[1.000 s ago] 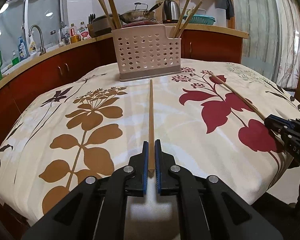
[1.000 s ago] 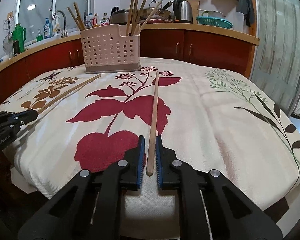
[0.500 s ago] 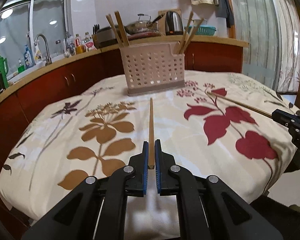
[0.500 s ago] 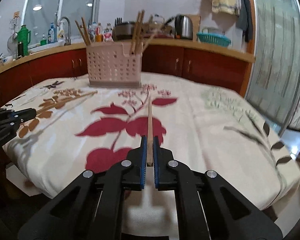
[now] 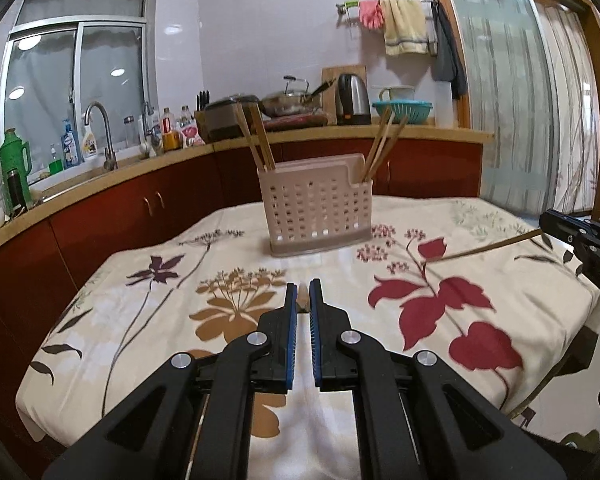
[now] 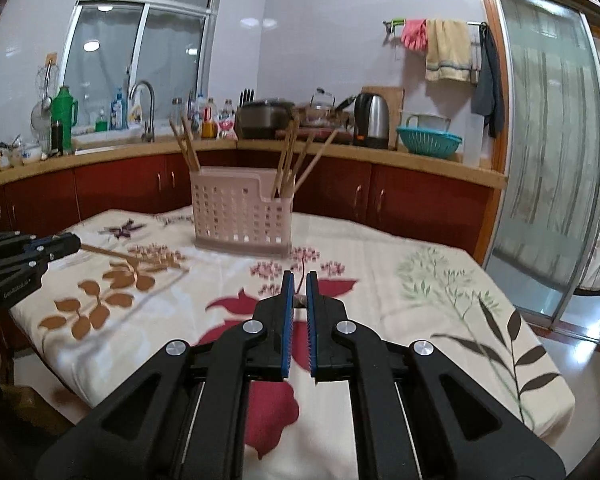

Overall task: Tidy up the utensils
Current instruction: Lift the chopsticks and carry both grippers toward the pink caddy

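The left gripper (image 5: pixel 303 300) is up above the desk (image 5: pixel 148 312), pointing toward the basket (image 5: pixel 316 204). Its fingers (image 5: pixel 290 308) are pinched on a chopstick (image 6: pixel 112 253). The right gripper (image 6: pixel 298 292) is up too, beside it, also facing the basket, fingers pinched on another chopstick (image 5: pixel 496 246).

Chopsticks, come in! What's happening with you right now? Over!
Left tool shut on a chopstick. Right tool shut on another chopstick. Both off the tablecloth, aimed toward the pink basket. Nothing in the way.
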